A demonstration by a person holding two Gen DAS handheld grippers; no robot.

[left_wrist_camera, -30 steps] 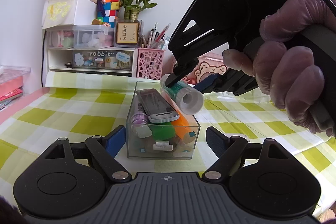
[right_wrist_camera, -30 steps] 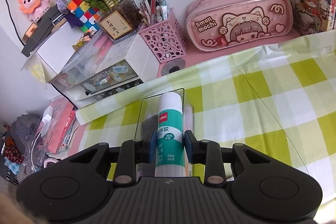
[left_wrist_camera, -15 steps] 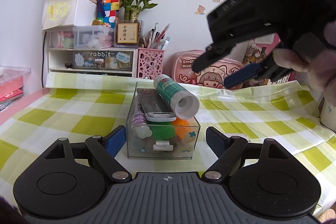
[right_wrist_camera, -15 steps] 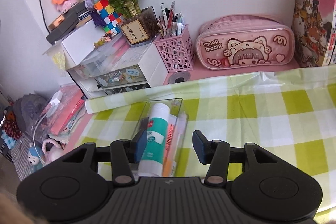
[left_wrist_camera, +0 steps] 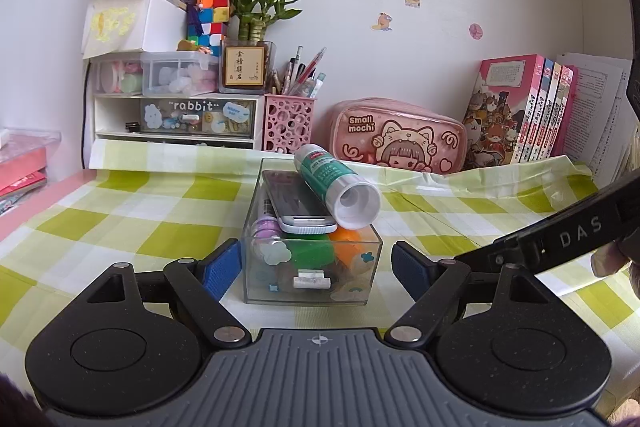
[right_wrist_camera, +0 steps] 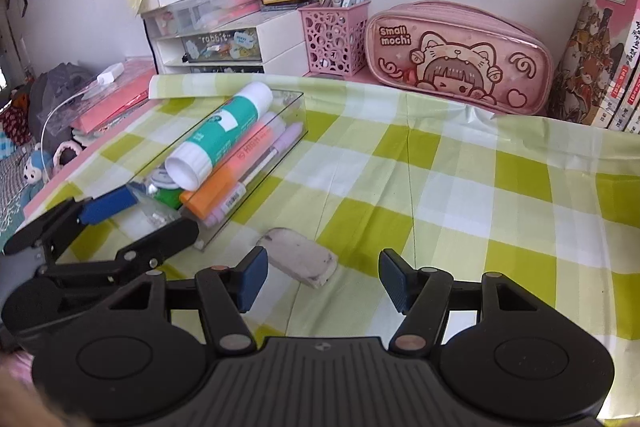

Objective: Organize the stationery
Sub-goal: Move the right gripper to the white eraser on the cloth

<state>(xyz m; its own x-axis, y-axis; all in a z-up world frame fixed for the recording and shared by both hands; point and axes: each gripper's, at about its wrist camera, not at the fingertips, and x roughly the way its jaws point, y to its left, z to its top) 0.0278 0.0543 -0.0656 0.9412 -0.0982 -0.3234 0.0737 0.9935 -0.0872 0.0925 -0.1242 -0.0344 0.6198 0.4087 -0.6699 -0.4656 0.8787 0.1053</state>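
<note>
Clear acrylic forms the one rectangular organizer box [left_wrist_camera: 312, 291] on the green-and-white checked tablecloth [right_wrist_camera: 460, 195], and it is full to the brim. On top lies one teal-and-white glue stick [right_wrist_camera: 218, 135], tilted, its white cap end toward the cameras and its far end propped above the rim. Beneath it in the right wrist view are two highlighters side by side, one orange [right_wrist_camera: 228, 175] and one pale purple [right_wrist_camera: 260, 167], with a green item partly hidden next to them. The left wrist view also shows one flat grey stapler-like case [left_wrist_camera: 298, 203] resting beside the glue stick. One worn whitish eraser [right_wrist_camera: 298, 259] lies alone on the cloth, outside the box and just beyond the right gripper.

The left gripper [left_wrist_camera: 316, 269] straddles the near end of the box with a blue pad on either side; the left pad sits right at the wall and the right one stands a little off it, so whether it actually presses the box cannot be told. The right gripper [right_wrist_camera: 322, 281] is released: its jaws have just been opening, nothing lies between them, and the eraser is just ahead of its left finger.

Against the wall stand one pink perforated pen cup [right_wrist_camera: 334, 39] and one pink cartoon pencil case [right_wrist_camera: 456, 61].
</note>
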